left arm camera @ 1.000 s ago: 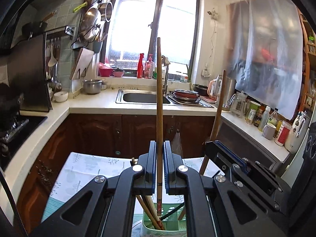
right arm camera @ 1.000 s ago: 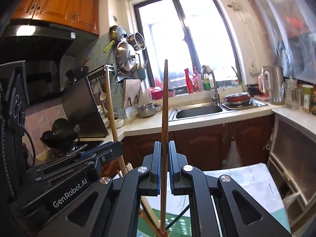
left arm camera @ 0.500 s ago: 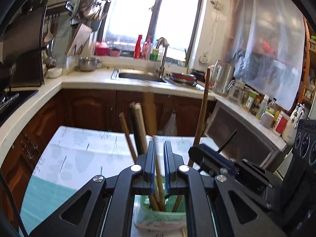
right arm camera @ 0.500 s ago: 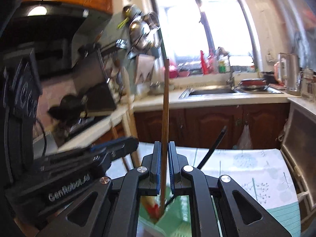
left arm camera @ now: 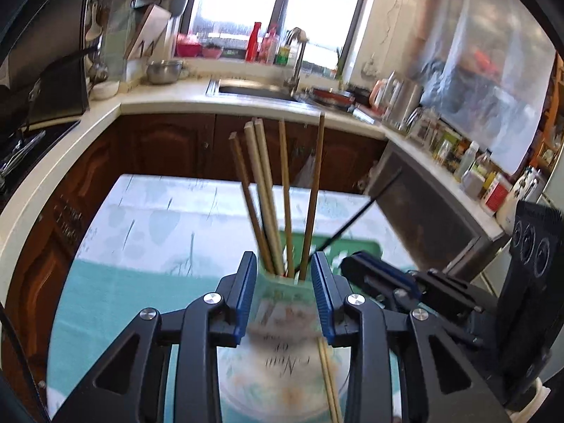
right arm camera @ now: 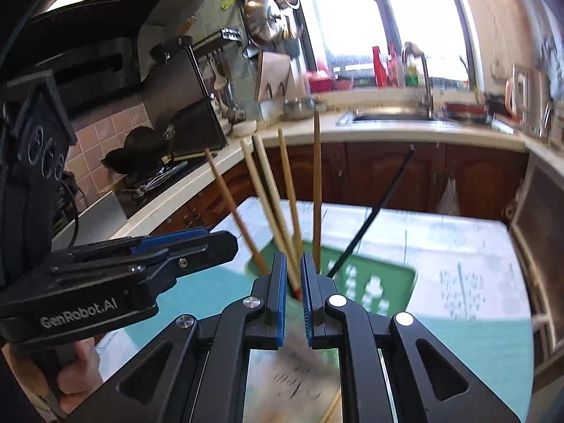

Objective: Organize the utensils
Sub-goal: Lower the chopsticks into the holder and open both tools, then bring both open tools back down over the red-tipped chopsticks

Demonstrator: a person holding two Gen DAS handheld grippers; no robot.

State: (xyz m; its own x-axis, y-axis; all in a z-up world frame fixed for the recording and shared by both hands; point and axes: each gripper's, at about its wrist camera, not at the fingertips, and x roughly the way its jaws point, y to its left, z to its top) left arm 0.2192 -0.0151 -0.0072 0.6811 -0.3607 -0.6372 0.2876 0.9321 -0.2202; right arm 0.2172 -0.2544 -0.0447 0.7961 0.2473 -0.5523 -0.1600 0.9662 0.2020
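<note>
Nearby, chopsticks (left arm camera: 286,197) upright in green holder (right arm camera: 394,282), sink (left arm camera: 253,90) behind

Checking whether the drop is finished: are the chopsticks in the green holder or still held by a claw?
In the holder. The chopsticks stand with their lower ends inside the green holder; neither claw pinches one.

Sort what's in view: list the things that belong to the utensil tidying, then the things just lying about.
Belongs to the job:
- wooden chopsticks standing in the holder
- black chopstick leaning in it
- green utensil holder
- loose chopsticks lying on the table
- left tongs, opening, nothing pressed
- right tongs

Just lying about:
- sink
- red bottle
- steel bowl
- kettle
</note>
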